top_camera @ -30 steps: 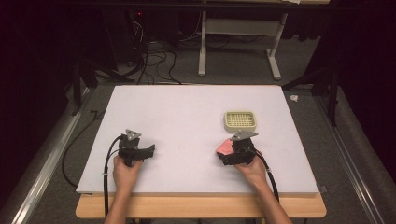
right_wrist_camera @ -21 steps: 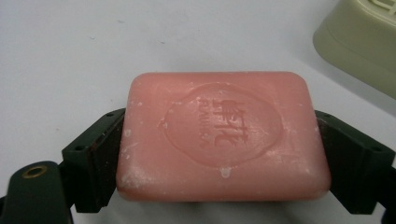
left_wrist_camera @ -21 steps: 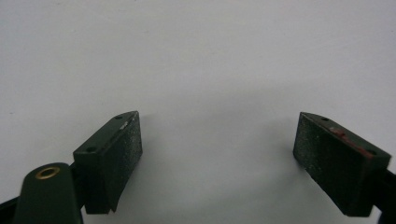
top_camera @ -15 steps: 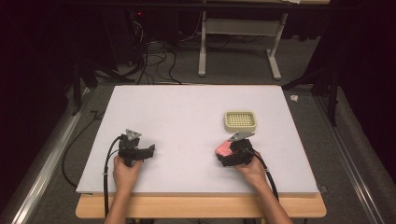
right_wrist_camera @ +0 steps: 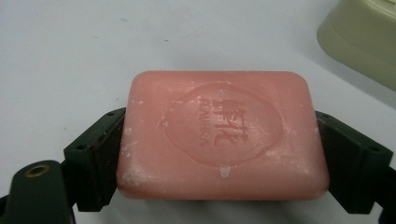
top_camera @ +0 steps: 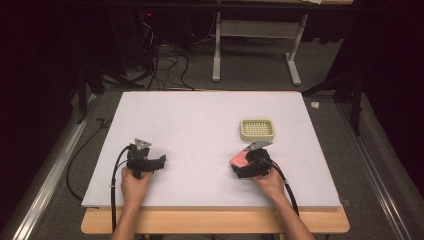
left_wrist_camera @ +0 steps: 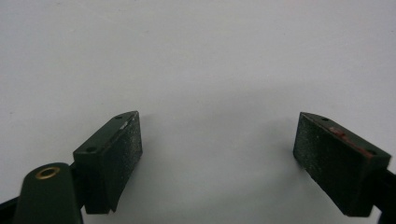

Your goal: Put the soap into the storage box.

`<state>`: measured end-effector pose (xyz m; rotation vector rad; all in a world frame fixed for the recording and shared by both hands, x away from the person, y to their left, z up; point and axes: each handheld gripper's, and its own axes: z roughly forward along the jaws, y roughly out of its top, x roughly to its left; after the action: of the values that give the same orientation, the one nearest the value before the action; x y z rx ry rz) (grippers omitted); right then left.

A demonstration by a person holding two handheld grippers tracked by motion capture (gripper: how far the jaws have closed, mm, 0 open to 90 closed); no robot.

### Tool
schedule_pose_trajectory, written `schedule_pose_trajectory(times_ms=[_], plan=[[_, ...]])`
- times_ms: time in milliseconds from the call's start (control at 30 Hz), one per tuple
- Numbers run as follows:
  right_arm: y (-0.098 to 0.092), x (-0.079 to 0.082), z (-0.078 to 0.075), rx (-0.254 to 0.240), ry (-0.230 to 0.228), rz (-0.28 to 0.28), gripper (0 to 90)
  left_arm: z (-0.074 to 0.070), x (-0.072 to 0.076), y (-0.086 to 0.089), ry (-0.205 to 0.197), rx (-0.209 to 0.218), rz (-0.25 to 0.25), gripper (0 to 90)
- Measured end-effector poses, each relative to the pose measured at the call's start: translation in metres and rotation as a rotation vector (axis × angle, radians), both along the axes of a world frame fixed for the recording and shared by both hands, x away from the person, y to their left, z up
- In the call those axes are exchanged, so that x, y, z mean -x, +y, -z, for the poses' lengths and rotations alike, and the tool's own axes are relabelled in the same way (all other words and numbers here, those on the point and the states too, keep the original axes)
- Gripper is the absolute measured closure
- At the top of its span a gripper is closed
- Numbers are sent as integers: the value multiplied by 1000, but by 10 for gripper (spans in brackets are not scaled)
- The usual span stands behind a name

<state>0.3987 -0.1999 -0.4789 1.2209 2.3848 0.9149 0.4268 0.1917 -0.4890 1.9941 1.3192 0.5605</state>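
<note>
1. A lab or test room set up for recording, not a home; the surroundings are dark and bare.
2. A plain white rectangular board [top_camera: 210, 135] lies on a light wooden table [top_camera: 215, 221] as the work surface.
3. Loose black cables [top_camera: 165, 60] trail over the grey carpeted floor [top_camera: 260, 70] behind it; a grey metal desk frame [top_camera: 255, 45] stands there.

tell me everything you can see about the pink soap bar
The pink rectangular soap bar has rounded corners and a matte, slightly waxy face speckled with pale flecks. An oval emblem with raised characters is pressed into its top. It lies flat, broad face up, clamped at its two short ends between the black jaws of the right claw, just above the white table. In the high view it sits near the cream slotted soap dish, apart from it.
</note>
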Motion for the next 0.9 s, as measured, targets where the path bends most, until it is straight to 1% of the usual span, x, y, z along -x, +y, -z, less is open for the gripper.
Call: schedule_pose_trajectory(times_ms=[133,200,300,467,900], plan=[[-2,1,0,-29,2,-2,138,0,0,0,1,1,0,159],[-4,2,0,-30,1,-2,138,0,0,0,1,2,-1,159],[-6,2,-1,-45,9,1,138,0,0,0,1,1,-1,159],[-10,5,-6,-73,-4,10,138,0,0,0,2,3,-1,159],[-21,12,-17,-102,-18,26,138,0,0,0,1,3,-2,159]])
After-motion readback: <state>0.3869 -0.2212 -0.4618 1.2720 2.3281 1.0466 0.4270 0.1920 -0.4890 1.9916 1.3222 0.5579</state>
